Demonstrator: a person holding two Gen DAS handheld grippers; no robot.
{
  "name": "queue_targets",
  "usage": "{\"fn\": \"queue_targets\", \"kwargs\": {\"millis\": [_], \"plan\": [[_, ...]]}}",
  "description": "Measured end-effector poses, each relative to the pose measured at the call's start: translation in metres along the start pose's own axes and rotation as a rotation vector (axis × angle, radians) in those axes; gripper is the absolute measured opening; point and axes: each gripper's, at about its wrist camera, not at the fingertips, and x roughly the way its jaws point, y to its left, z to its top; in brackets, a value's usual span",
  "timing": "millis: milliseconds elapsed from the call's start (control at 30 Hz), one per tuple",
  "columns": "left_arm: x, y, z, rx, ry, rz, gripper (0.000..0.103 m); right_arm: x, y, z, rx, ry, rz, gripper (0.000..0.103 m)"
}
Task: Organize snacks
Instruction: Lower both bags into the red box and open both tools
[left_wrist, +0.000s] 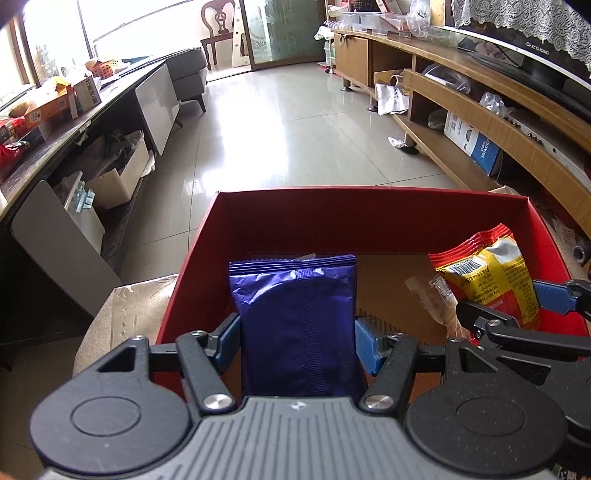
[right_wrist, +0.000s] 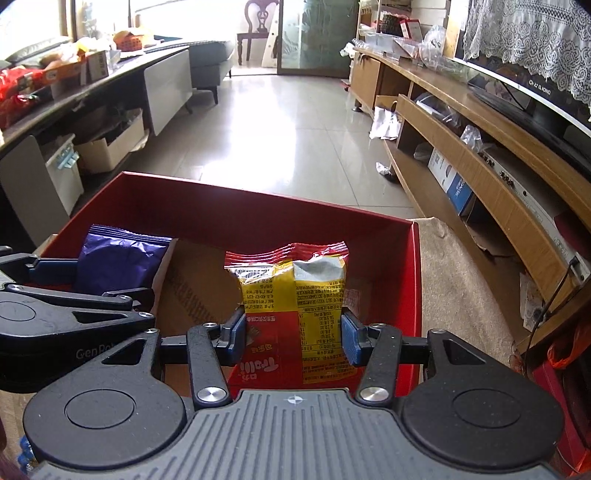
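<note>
My left gripper is shut on a blue-purple snack packet and holds it upright inside the left part of a red box. My right gripper is shut on a yellow and red snack packet and holds it upright inside the right part of the same red box. Each gripper and its packet also show in the other view: the yellow packet at the right, the blue packet at the left. The box floor is brown cardboard.
The red box sits on a beige surface above a tiled floor. A dark counter with boxes and snacks runs along the left. A wooden TV cabinet runs along the right.
</note>
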Motion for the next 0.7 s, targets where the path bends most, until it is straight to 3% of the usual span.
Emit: {"fn": "queue_targets", "kwargs": {"millis": [267,500,700], "plan": [[0.0089,0.0026,-0.0032,-0.007,0.021,0.015,0.059,0.0048,0.0082,-0.0034,-0.051,-0.014,-0.037,0.063],[0.0076,0.0058,-0.0022,-0.010,0.016,0.027,0.061,0.0047,0.0066,-0.0009,-0.045,-0.025,-0.042,0.072],[0.0025,0.0099,0.0009,-0.027,0.000,0.037,0.071,0.0002,0.0025,0.0023,-0.036,-0.052,-0.052,0.079]]}}
